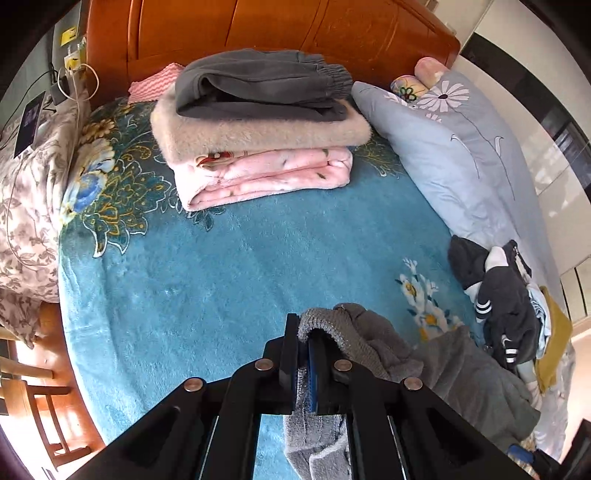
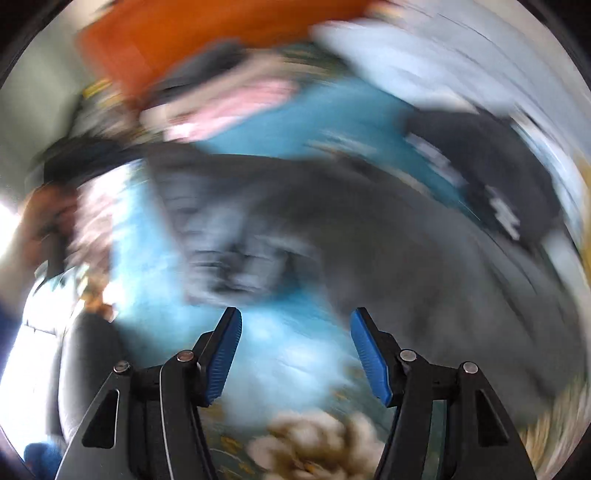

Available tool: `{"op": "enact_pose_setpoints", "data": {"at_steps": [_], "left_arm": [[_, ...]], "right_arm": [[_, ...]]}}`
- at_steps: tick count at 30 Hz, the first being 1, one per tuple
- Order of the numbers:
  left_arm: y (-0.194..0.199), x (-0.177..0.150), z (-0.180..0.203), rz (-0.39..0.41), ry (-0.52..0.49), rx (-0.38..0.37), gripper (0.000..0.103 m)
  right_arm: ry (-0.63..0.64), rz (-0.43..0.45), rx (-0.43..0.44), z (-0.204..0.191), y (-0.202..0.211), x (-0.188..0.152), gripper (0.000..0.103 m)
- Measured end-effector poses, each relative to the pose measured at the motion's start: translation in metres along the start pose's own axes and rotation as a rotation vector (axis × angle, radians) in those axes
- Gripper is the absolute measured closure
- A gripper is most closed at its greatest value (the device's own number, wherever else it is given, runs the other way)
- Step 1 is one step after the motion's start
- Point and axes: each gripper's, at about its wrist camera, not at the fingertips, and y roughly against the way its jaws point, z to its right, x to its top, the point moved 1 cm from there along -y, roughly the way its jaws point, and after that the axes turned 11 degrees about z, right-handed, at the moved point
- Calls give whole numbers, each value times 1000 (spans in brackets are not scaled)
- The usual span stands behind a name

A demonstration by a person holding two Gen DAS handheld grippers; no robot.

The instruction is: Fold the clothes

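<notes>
My left gripper (image 1: 308,332) is shut on the ribbed cuff of a grey knit garment (image 1: 454,373), which trails off to the right over the blue floral blanket (image 1: 221,266). In the right wrist view, my right gripper (image 2: 295,325) is open and empty, its blue pads (image 2: 223,358) wide apart above the blanket (image 2: 280,354). That view is heavily motion-blurred; the grey garment (image 2: 369,240) spreads ahead of the gripper.
A stack of folded clothes (image 1: 258,125) sits at the back by the wooden headboard (image 1: 258,29). A pile of dark unfolded clothes (image 1: 506,306) lies at right beside a pale blue quilt (image 1: 461,147). A floral pillow (image 1: 29,184) and cables are at left.
</notes>
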Motion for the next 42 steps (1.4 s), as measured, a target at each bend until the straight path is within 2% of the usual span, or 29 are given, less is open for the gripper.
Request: {"op": "enact_pose_setpoints", "data": {"at_steps": [4,7,9,13,16,18,20,22,23,25,27,34,37,42], "left_arm": [[11,-3,8,30,-29,-20,99],[20,-5,13,52,-51,-36,99],[24,-5,15,58,-60,-40,99],[12,-6,10,9,-34,-14,99],[-4,-8,6,-50,-23,5,97],[-12,-9,5,-97,-22,8,95],[-16,-10,4,-136,-13,6,75],[-13,-16,0,-140,14,-16,33],[-10,-23,-4,-141,41,-33,30],[-5,-39,-10,-154,98,-58,29],[-7,-67,-16,-206,164,-40,29],[-35,-171,-13,-430,338,-44,31],[-35,-188,-10,-438,450,-67,31],[-37,-192,-21,-438,663,-120,31]], "right_arm": [[-276,69,-225,97,15,-7,40],[-348,133,-323,140,26,1,40],[-356,144,-353,160,28,10,40],[-230,38,-308,144,12,15,40],[-149,-7,-257,120,-2,0,40],[-193,-8,-243,119,-7,-14,40],[-287,-11,-241,127,-9,-29,40],[-356,-10,-260,134,-5,-40,40],[-363,-11,-274,135,-2,-44,40],[-358,-8,-293,139,1,-49,40],[-374,-5,-305,146,3,-53,40],[-541,-11,-313,174,15,-82,40],[-643,8,-305,184,22,-100,40],[-863,38,-242,207,27,-125,40]]}}
